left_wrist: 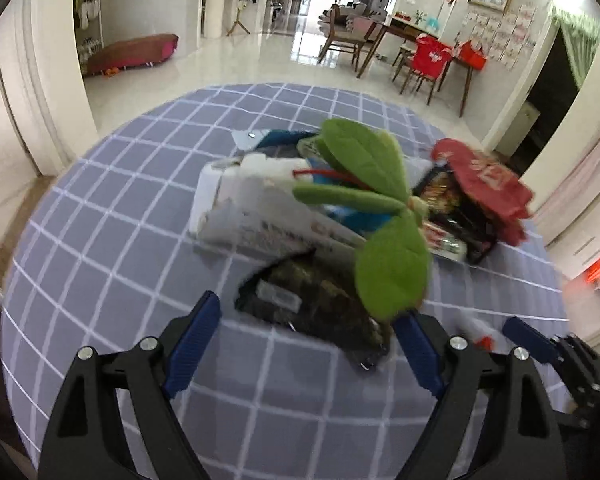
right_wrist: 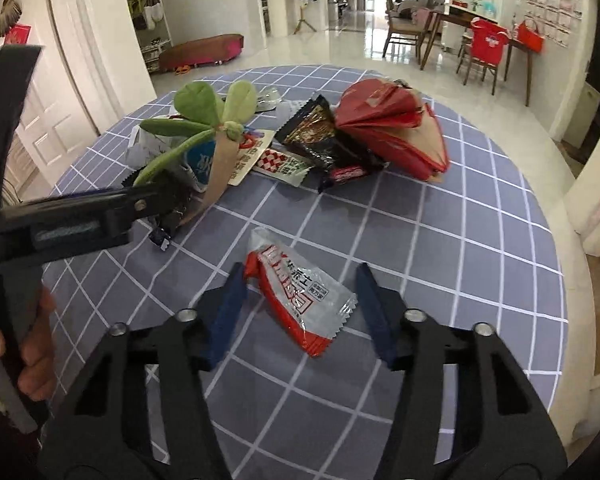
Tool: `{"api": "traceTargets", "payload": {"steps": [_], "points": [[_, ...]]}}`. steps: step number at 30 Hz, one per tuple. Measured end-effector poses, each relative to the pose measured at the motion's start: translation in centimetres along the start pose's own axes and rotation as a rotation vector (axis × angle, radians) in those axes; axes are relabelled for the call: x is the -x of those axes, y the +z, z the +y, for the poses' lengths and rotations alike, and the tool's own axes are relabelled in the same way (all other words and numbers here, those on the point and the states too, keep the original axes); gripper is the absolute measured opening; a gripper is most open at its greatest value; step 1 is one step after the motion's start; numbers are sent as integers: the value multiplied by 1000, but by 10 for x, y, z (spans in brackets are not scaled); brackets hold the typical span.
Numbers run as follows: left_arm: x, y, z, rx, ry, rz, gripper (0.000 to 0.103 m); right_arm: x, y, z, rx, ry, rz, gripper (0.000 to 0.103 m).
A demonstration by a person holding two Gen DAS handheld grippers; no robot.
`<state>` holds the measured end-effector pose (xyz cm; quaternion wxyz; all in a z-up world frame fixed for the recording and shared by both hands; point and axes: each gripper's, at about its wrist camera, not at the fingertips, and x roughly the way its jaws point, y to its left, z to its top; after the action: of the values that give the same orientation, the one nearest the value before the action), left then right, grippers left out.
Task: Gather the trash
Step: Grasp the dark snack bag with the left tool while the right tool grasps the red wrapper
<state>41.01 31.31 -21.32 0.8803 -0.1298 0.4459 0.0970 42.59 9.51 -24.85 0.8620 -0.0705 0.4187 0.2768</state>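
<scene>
Beside sachet (right_wrist: 300,300), dark wrapper (right_wrist: 320,136), red packet (right_wrist: 396,132)

The left tongs (left_wrist: 306,344) are held open over a dark wrapper (left_wrist: 312,300) on the checked worktop (left_wrist: 100,220), beside green leaves (left_wrist: 380,216).

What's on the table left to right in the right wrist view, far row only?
Green plush leaves → red-and-white checked sachet → black snack wrapper → red folded paper fan.
</scene>
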Motion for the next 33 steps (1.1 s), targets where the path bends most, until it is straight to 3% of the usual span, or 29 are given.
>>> {"api": "traceTargets", "payload": {"steps": [5,11,15,18,19,28,33], "points": [[-6,6,1,-15,12,-14,83,-3,1,6,20,8,1,19],[4,-8,-1,-85,-13,-43,67,-2,-3,5,-17,28,-1,18],[10,-15,4,-75,-20,-46,60,3,-8,7,-38,34,-5,17],[16,-19,9,-58,-89,-34,34,9,-13,9,-44,41,-5,17],[17,-21,10,-57,-118,-22,17,10,-15,10,-49,44,-4,16],[41,-47,27,-27,-189,-25,12,25,-33,22,-79,64,-23,15],[75,-55,23,-22,-226,-83,11,42,-38,26,-102,82,-58,14]]}}
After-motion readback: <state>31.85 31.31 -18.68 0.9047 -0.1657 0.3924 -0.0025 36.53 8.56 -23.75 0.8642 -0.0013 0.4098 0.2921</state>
